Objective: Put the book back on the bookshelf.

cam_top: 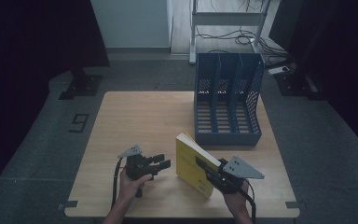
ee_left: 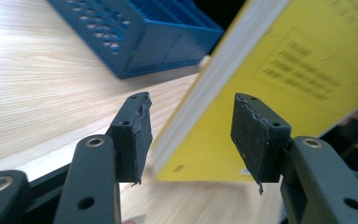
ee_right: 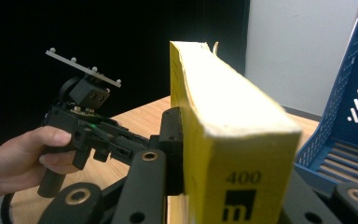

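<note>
Yellow book [cam_top: 193, 161] stands tilted on its lower edge on the worktop [cam_top: 135, 121], near the front edge, just short of the blue file rack [cam_top: 228, 100] that sits toward the far right. Right gripper [cam_top: 205, 169] has the book clamped; in the right gripper view its fingers [ee_right: 170, 154] press flat against the cover at the spine end, thick page block [ee_right: 228, 102] uppermost. Left gripper [cam_top: 163, 161] is beside the book on its left, not touching; in the left gripper view the fingers [ee_left: 135, 135] stand well apart with the book's corner lined up beyond the gap, nothing held. Reading: a handover just ended or a re-grip about to begin, the book now carried by the right hand [cam_top: 235, 200] alone. Rack slots [cam_top: 223, 116] look empty, openings facing the person. Likely next move is lifting the book upright and steering it, spine first, into one slot. That calls for a firm hold, clearance over the rack's front lip [cam_top: 228, 138], and the left gripper kept out of the path.
</note>
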Demonstrator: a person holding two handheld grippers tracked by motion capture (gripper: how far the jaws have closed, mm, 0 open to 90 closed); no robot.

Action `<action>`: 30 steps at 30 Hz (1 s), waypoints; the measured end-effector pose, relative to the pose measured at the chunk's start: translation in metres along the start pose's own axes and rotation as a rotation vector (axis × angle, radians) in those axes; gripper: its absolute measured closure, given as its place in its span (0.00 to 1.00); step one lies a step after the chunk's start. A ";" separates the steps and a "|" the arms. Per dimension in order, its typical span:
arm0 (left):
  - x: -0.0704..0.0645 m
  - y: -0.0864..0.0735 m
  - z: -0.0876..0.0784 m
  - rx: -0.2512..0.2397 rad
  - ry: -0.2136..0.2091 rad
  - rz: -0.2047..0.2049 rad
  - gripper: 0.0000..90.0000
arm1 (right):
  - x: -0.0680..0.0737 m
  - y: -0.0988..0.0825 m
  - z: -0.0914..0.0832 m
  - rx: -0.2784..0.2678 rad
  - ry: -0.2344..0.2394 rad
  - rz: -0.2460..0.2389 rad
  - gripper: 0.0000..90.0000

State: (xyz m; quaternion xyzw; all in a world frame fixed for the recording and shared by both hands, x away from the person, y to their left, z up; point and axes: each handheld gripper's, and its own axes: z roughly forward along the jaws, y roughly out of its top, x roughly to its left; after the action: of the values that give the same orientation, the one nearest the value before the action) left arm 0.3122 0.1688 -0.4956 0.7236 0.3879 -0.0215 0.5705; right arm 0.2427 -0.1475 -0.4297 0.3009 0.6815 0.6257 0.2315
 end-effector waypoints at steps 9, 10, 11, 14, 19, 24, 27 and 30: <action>0.005 0.000 -0.002 0.046 0.070 0.026 0.54 | -0.004 -0.001 0.003 -0.003 -0.054 0.021 0.83; 0.006 0.000 -0.003 0.049 0.074 0.025 0.54 | -0.005 0.000 0.003 -0.008 -0.065 0.040 0.83; 0.006 0.000 -0.003 0.052 0.078 0.024 0.54 | -0.005 0.001 0.003 -0.013 -0.073 0.054 0.83; 0.008 0.000 -0.005 0.051 0.083 0.017 0.54 | -0.008 0.005 0.001 -0.035 -0.081 0.087 0.83; 0.014 -0.001 -0.006 0.067 0.102 0.004 0.53 | -0.008 0.011 -0.006 -0.064 -0.097 0.081 0.83; 0.010 0.002 -0.012 0.053 0.149 0.043 0.54 | -0.011 0.016 -0.005 -0.072 -0.131 0.080 0.83; 0.011 0.002 -0.013 0.049 0.138 0.035 0.54 | -0.013 0.023 -0.002 -0.077 -0.136 0.086 0.83; 0.014 0.000 -0.012 0.059 0.128 0.031 0.54 | -0.013 0.031 0.001 -0.093 -0.146 0.070 0.83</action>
State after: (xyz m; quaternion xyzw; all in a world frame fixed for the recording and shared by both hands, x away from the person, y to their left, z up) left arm 0.3173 0.1863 -0.4978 0.7458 0.4116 0.0221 0.5233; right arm 0.2563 -0.1547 -0.4002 0.3582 0.6219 0.6409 0.2724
